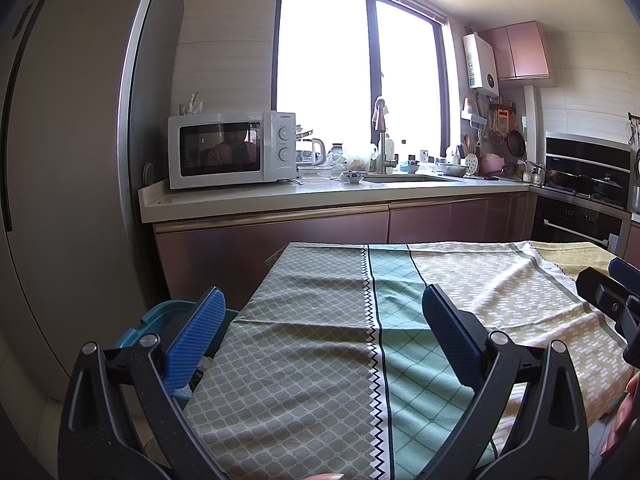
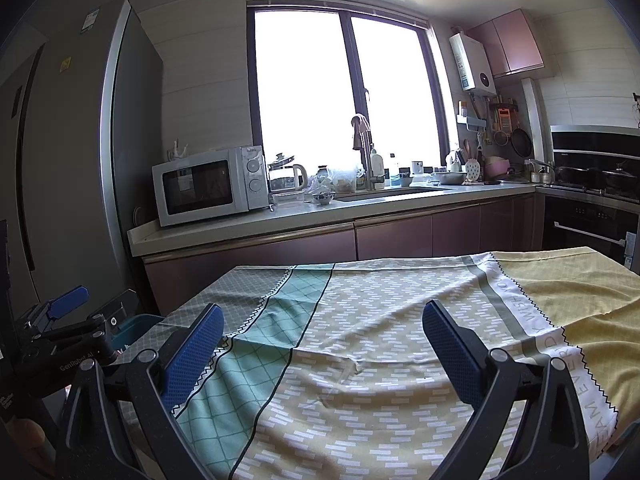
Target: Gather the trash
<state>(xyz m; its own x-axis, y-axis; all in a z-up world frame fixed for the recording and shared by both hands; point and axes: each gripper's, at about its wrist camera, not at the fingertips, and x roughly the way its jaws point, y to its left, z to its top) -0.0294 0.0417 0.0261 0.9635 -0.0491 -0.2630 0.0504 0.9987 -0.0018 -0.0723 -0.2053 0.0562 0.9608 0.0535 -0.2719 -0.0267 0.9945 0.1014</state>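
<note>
Left wrist view: your left gripper [image 1: 324, 320] hangs spread and empty over a patterned tablecloth [image 1: 320, 360]; your right gripper [image 2: 323, 334] likewise. No trash shows, so its handling can't be judged. A teal bin [image 1: 160, 316] sits beside the table's left edge.

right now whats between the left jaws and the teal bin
Nothing but the tablecloth edge: in the left wrist view the teal bin sits just behind the open left gripper.

Both wrist views look low across the tablecloth [image 1: 320, 340] toward the window [image 2: 344, 92], sharing the counter [image 1: 320, 196].
</note>
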